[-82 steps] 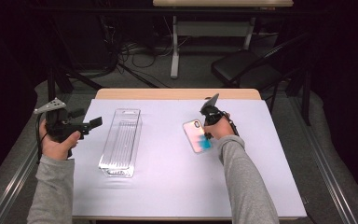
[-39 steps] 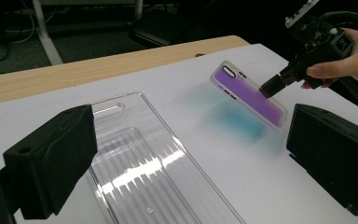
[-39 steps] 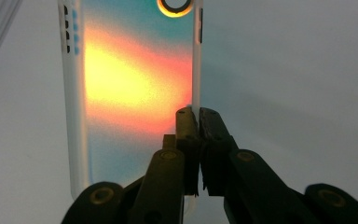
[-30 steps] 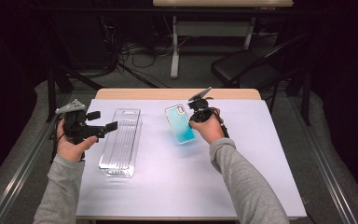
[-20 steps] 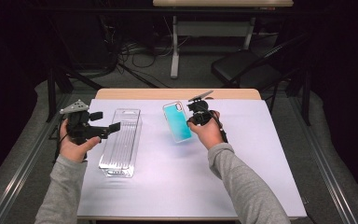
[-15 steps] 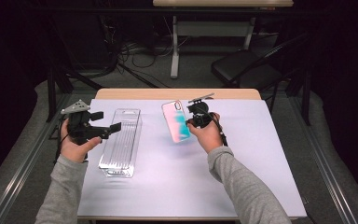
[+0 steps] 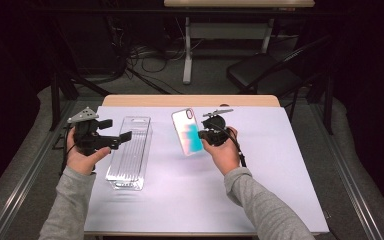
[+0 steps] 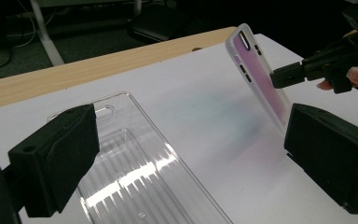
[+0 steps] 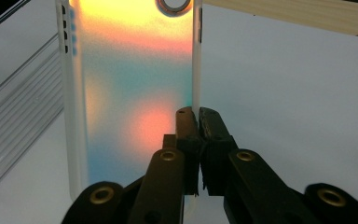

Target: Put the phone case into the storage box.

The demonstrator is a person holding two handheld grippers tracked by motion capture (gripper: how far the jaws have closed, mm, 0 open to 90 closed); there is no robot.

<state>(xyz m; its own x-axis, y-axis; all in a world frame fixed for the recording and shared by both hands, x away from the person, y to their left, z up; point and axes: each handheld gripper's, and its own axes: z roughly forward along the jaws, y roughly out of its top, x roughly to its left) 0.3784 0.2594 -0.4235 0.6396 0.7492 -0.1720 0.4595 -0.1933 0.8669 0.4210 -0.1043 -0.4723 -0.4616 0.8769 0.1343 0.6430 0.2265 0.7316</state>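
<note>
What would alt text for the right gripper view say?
The right gripper pinches one side edge of a colourful phone case, held above a white table. A clear plastic tray lies to its left.

1. The left gripper [image 7: 122,136] is held in the left hand [image 7: 82,152] at the table's left side, pointing toward the middle, its jaws wide apart with nothing between the pads.
2. The right gripper [image 7: 200,136] sits in the right hand [image 7: 224,150] near the table's middle, pointing left, its jaws pinched on the edge of a case [image 7: 187,131], held off the table.
3. Both forearms, in grey sleeves [image 7: 70,205], come in from below.
</note>
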